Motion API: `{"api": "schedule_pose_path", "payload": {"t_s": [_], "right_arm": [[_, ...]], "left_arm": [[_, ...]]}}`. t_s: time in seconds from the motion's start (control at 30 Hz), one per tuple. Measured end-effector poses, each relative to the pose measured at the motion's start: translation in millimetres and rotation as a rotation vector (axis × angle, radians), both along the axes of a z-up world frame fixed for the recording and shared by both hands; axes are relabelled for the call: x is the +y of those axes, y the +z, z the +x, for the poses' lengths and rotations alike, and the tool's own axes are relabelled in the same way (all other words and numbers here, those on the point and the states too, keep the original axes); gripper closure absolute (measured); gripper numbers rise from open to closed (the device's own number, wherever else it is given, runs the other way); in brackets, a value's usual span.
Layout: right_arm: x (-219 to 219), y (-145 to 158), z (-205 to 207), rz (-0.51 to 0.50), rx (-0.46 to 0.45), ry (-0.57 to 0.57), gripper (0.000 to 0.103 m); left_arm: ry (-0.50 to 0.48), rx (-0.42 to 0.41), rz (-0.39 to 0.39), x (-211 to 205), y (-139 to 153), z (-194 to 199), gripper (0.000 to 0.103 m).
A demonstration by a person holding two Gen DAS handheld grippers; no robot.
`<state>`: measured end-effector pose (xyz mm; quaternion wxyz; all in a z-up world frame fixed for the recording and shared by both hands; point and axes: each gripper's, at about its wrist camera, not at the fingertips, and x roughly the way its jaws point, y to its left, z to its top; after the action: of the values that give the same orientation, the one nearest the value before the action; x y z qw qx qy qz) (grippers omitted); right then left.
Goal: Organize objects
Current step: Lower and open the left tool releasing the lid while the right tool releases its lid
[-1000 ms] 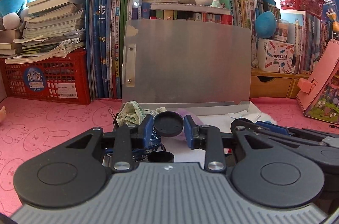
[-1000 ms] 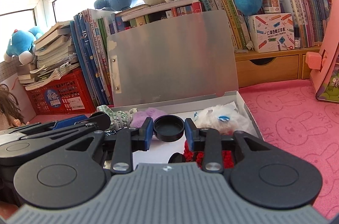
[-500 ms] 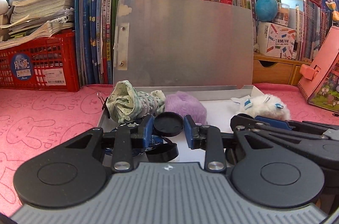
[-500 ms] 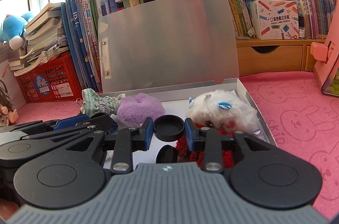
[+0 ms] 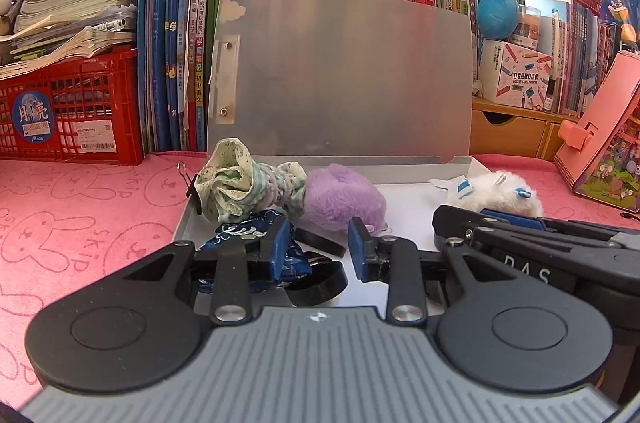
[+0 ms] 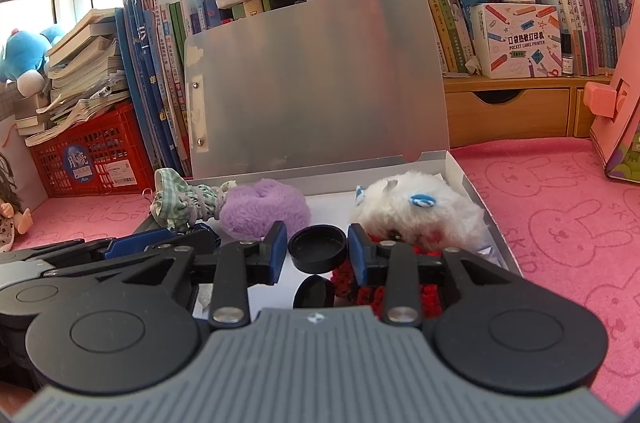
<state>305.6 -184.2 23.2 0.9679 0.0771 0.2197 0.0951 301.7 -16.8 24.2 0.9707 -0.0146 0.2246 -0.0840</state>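
Note:
An open white box (image 5: pixel 404 211) with a raised silver lid (image 5: pixel 344 75) lies on the pink mat. It holds a green cloth scrunchie (image 5: pixel 236 189), a purple fluffy scrunchie (image 5: pixel 340 197), a white fluffy one (image 5: pixel 504 197), a blue patterned cloth (image 5: pixel 248 231) and a red knitted one (image 6: pixel 404 293). My left gripper (image 5: pixel 318 249) is open and empty over the box; a black cap (image 5: pixel 316 283) lies below it. My right gripper (image 6: pixel 318 249) is shut on a black round cap (image 6: pixel 317 249) above the box; another black cap (image 6: pixel 314 293) lies beneath.
Books and a red crate (image 5: pixel 68 111) stand behind the box, with plush toys on top. A pink case (image 5: pixel 604 135) leans at the right. A wooden drawer unit (image 6: pixel 508 111) sits at the back right. A doll (image 6: pixel 10 219) sits at the left.
My left gripper has opened and let go of its black cap, which now lies in the box. Both grippers have moved lower and closer to the box. The right still holds its cap.

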Motion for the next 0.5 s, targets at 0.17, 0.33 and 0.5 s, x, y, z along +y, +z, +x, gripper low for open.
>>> {"api": "schedule_pose_path", "payload": {"t_s": [0.17,0.33,0.5], "right_arm": [[-4,3,-1,0.013,-0.012,-0.016,0.051],[-14,8,-4,0.049,-0.021,-0.054,0.045],[-22,17,-13,0.074,-0.042,-0.093,0.038]], "left_arm": [[0.002,0.001,-0.002,0,0,0,0.062],[0.02,-0.007,0.008,0,7,-4,0.04],[0.026,-0.011,0.005,5,18,-15,0.017]]}}
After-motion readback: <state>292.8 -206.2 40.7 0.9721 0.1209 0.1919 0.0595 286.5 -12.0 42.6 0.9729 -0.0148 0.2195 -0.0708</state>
